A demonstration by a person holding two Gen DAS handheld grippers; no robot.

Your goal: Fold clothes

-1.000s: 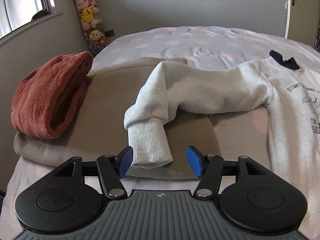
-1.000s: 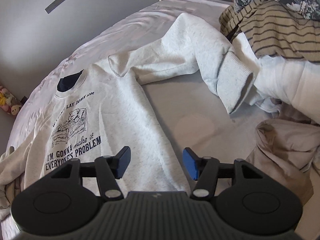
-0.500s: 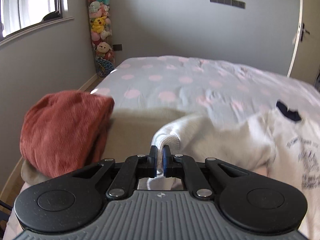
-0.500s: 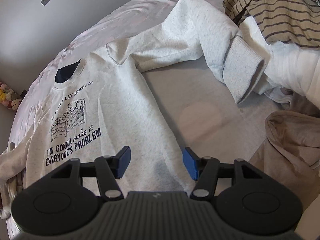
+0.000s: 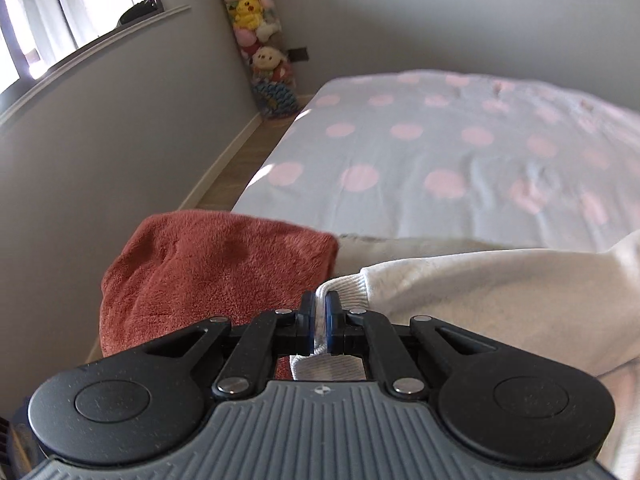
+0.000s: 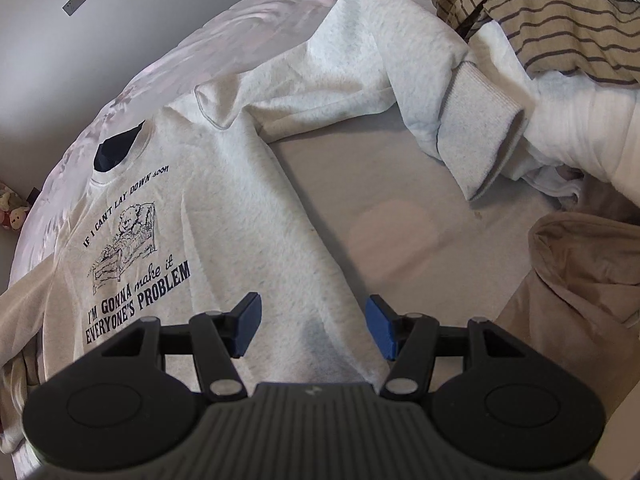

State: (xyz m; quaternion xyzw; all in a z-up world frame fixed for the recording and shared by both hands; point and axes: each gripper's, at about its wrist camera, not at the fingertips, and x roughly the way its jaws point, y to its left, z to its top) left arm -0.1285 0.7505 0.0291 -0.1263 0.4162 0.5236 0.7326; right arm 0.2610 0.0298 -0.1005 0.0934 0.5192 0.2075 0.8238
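polka-dot bed point(image 5: 440, 160): left gripper point(image 5: 319, 322) clamped on sweatshirt point(image 6: 248, 216) cuff point(image 5: 344, 286); right gripper point(image 6: 312, 326) fingers wide, empty, above its hem.

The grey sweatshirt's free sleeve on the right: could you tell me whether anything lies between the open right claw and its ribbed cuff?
Nothing visible does. Between the right claw and the ribbed cuff lies only the sweatshirt body and bare grey bedsheet; the striped garment sits beyond it.

Printed slogan on the grey sweatshirt point(image 6: 248, 216)
"IF I CAN'T LAY DOWN soon" and "I'M GONNA make it EVERYONE'S PROBLEM" are read (a drawing between).
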